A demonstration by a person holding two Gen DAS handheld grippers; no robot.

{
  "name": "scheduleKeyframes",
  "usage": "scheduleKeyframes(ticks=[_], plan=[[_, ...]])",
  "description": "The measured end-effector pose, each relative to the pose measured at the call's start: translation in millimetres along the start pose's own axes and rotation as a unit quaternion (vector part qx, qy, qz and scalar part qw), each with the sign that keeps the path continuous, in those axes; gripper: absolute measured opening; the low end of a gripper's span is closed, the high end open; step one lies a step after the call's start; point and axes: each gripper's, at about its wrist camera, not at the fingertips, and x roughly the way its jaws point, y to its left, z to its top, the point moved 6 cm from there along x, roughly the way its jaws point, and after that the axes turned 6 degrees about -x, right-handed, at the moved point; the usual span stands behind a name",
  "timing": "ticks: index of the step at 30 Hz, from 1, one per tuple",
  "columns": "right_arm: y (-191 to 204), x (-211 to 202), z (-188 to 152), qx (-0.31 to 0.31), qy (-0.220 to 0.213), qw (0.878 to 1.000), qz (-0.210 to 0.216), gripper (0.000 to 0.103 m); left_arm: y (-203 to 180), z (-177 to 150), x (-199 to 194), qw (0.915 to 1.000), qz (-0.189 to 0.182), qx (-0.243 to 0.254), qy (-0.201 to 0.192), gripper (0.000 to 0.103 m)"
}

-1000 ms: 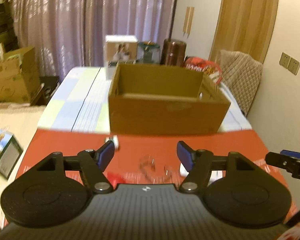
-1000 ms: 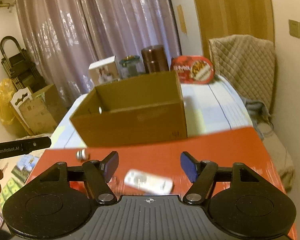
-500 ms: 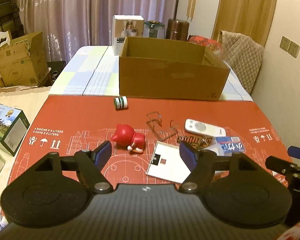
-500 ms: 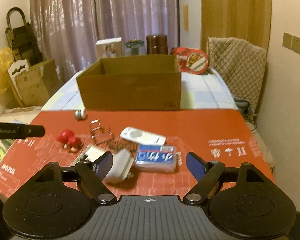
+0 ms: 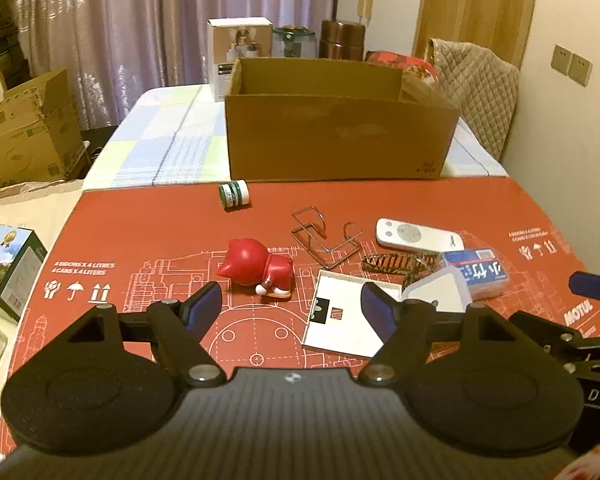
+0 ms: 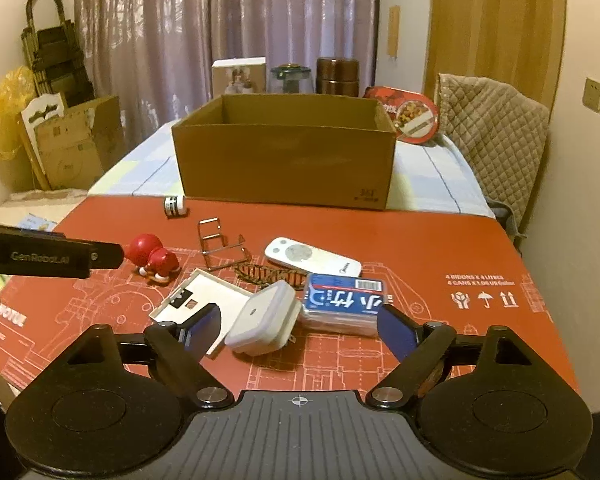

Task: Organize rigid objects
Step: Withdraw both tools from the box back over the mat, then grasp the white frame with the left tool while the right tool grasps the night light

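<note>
Cardboard box (image 5: 340,136), open-topped, stands at the far side of the table, behind the red printed mat (image 5: 140,240) (its inside floor cannot be seen from either camera). All the small things lie on the mat in front of it, well apart from the box.

Both pairs of tongs hover above the near edge of the mat. The left gripper (image 5: 292,308) has its jaws spread and opening, nothing pressed between them; the white flat card (image 5: 348,320) lies on the mat just ahead of its right finger, and the red toy figure (image 5: 256,266) lies on its side a little beyond the gap. The right gripper (image 6: 300,330) is likewise spread and opening, gripping nothing; seen between its fingers are the white plug adapter (image 6: 262,318), resting partly on the card, and the blue-labelled clear case (image 6: 342,304), just beside the adapter.

Farther out, toward the box, lie the white remote (image 6: 312,260), the bent wire stand (image 5: 324,236) to its left, and a striped brown hair clip (image 5: 396,262) between the remote and the adapter. Smallest and nearest the box is the green-and-white little jar (image 5: 233,195), on its side at the mat's far edge.
</note>
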Motion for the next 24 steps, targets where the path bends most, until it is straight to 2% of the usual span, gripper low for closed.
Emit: scheduleKeyframes(ticks=[8,24], plan=[[20,35,-8,-0.028,0.021,0.999,0.005,0.083,9,-4,26,0.9998,-0.009,0.013,0.009,0.073],[36,99,-25,-0.069,0.065,0.995,-0.034,0.083,18,-22,72,0.9989,-0.027,0.018,0.035,0.073]])
